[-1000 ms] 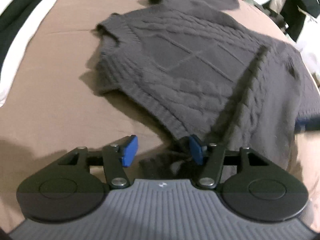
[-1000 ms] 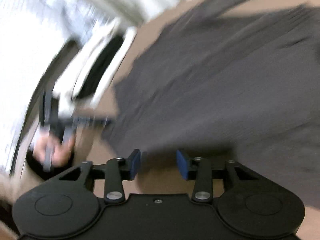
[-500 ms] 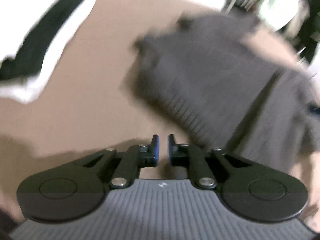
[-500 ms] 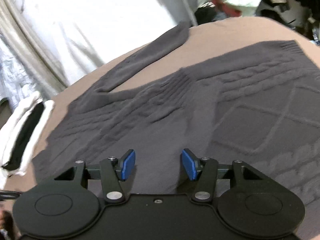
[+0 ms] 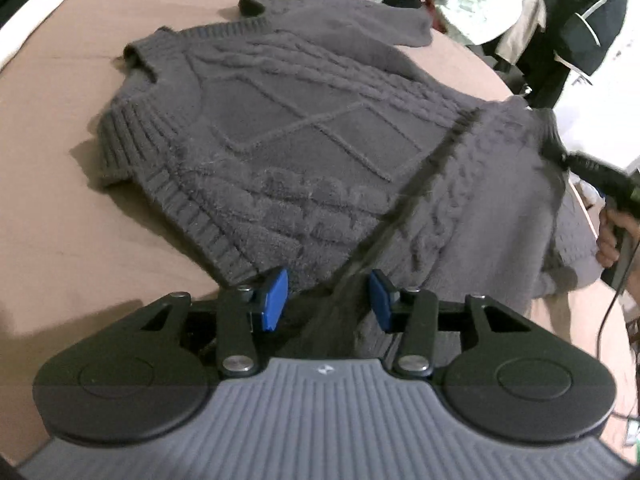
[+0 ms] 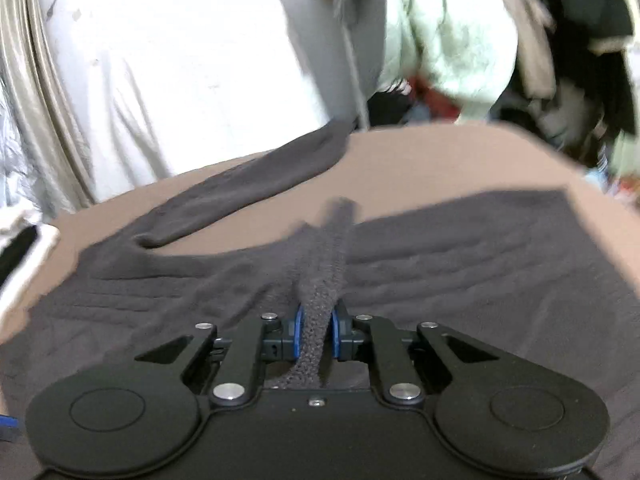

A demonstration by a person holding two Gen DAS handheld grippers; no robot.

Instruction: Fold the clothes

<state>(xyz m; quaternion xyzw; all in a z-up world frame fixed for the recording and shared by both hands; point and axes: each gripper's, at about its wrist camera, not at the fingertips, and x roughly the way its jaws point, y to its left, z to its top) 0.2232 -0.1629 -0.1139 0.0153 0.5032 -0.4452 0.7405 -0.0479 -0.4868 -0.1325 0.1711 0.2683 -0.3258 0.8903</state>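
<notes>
I have the sweater [image 5: 320,148] lying spread on the brown bench [image 5: 60,208], hem ribbing toward the left of the left camera's view and one sleeve [image 6: 256,192] stretched off toward the far edge in the right camera's view. My right tongs [image 6: 316,334] are closed tight on a bunched ridge of knit, the blue pads [image 6: 299,334] pressing in from both sides, and the fabric rises in a tented pleat away from them. My left tongs [image 5: 324,300] stand wide apart, straddling the near corner of the sweater where a dark raised fold line [image 5: 420,176] runs diagonally up the body; they hold nothing, though cloth does lie between the pads.

The step in hand, as I judge it, is getting a second grip so both ends of a fold can be carried over together. To do it well I would ease the left tongs forward until the edge sits deep between the pads, then close on both layers (a shallow pinch on thick cable knit tends to slip out). I would keep the right grip low and steady meanwhile, so the pleat does not drag the body askew. Once both hold, lift just enough to clear the bench and bring the edge across in one even sweep, keeping the two tongs level so the crease lands straight.

The right side of the left camera's view also shows my hand [image 5: 616,236] on the other handle.
</notes>
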